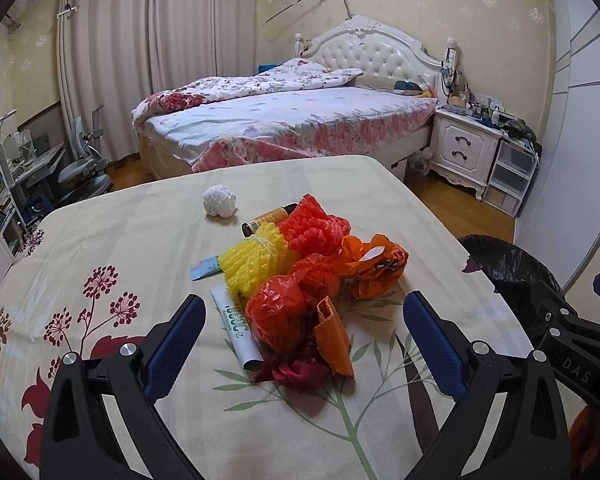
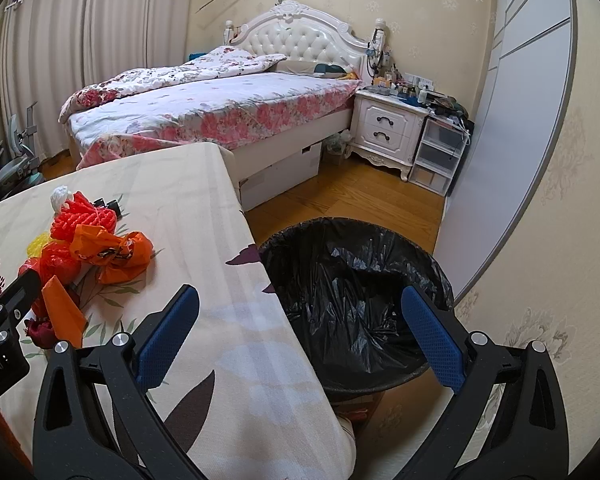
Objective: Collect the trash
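On the desk (image 1: 120,248) lies one pile of trash: two foam nets, one yellow (image 1: 254,262) and one red (image 1: 314,226), several orange-red plastic bags (image 1: 300,296), one brown bottle (image 1: 266,218), one paper tube (image 1: 238,330), one small card (image 1: 204,268). One white wad (image 1: 219,200) sits apart at 11 o'clock. The left tongs (image 1: 304,322) gape wide, empty, the pile between them toward 12 o'clock. The right tongs (image 2: 300,322) gape empty; one black-lined bin (image 2: 356,280) at 1 o'clock, pile at 10.
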`<state>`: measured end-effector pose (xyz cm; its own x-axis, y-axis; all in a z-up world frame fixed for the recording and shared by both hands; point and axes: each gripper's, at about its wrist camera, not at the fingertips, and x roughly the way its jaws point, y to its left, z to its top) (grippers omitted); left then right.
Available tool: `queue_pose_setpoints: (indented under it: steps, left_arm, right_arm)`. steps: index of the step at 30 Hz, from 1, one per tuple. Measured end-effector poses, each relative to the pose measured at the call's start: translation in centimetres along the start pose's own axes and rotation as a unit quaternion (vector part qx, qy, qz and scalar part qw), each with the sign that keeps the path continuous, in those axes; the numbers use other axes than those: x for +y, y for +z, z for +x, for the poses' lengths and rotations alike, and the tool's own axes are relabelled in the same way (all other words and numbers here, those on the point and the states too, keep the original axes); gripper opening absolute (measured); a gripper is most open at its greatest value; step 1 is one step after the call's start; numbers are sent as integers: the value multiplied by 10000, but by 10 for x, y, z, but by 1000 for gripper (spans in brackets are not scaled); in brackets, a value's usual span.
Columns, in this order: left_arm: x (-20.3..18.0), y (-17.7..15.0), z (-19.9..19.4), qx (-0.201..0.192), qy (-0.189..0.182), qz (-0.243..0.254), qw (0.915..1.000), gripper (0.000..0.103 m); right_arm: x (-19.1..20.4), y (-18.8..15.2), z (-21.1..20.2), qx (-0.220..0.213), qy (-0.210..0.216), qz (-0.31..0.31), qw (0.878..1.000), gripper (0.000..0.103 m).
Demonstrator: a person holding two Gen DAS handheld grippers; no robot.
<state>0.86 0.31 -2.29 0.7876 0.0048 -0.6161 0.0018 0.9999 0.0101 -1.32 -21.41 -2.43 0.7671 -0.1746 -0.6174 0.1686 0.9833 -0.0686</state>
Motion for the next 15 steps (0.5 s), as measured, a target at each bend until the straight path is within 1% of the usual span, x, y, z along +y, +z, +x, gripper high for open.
queue_pose_setpoints:
  steps: [10, 13, 15]
  left_arm:
    - [0, 0, 0, 15, 0, 2, 10000, 97]
    - [1, -6, 4, 92, -23, -10, 10000, 96]
    - [4, -11, 6, 97, 38, -15, 9999, 96]
  right_arm:
    - [0, -1, 1, 5, 4, -5, 10000, 99]
    - [-1, -4, 3, 19, 13, -8, 10000, 99]
    - [0, -4, 5, 38, 26, -10, 10000, 99]
